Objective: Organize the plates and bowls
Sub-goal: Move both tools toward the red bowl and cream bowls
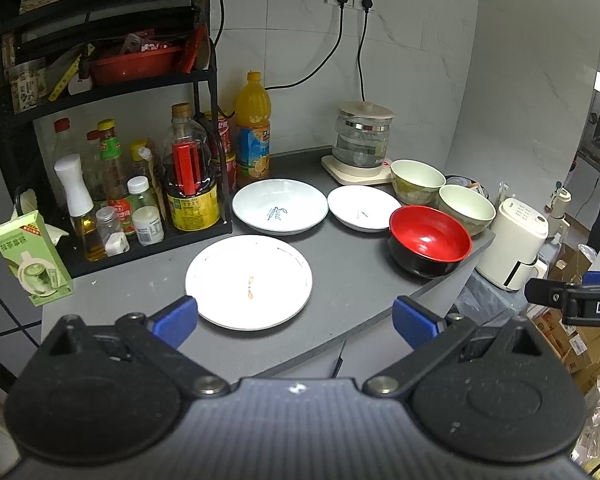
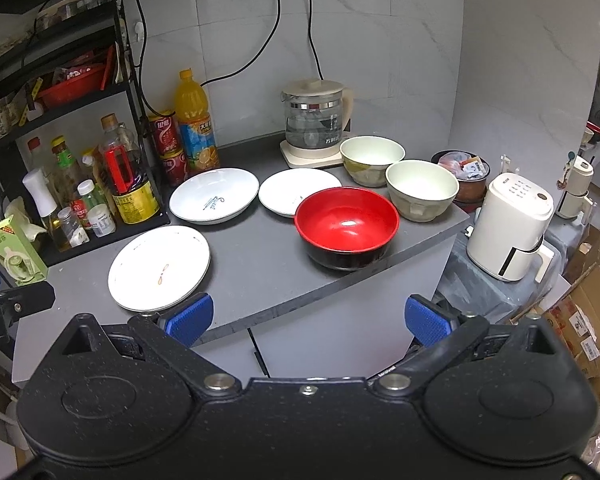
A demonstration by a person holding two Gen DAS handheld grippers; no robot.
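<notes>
Both my grippers, left gripper (image 1: 295,322) and right gripper (image 2: 309,318), hang spread wide and empty off the counter's (image 1: 352,280) front edge. The flat plate (image 1: 249,281) lies nearest; two plates behind, three bowls rightward. The red bowl (image 2: 347,227) sits by the right edge: a careless nudge could tip it off.

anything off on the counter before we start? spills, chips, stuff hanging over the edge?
No spills or chips visible. One caution: the red-and-black lacquer bowl sits close to the front edge of the grey countertop. The flat white plate near the left tongs has dark marks along its rim, likely pattern or smudges.
</notes>
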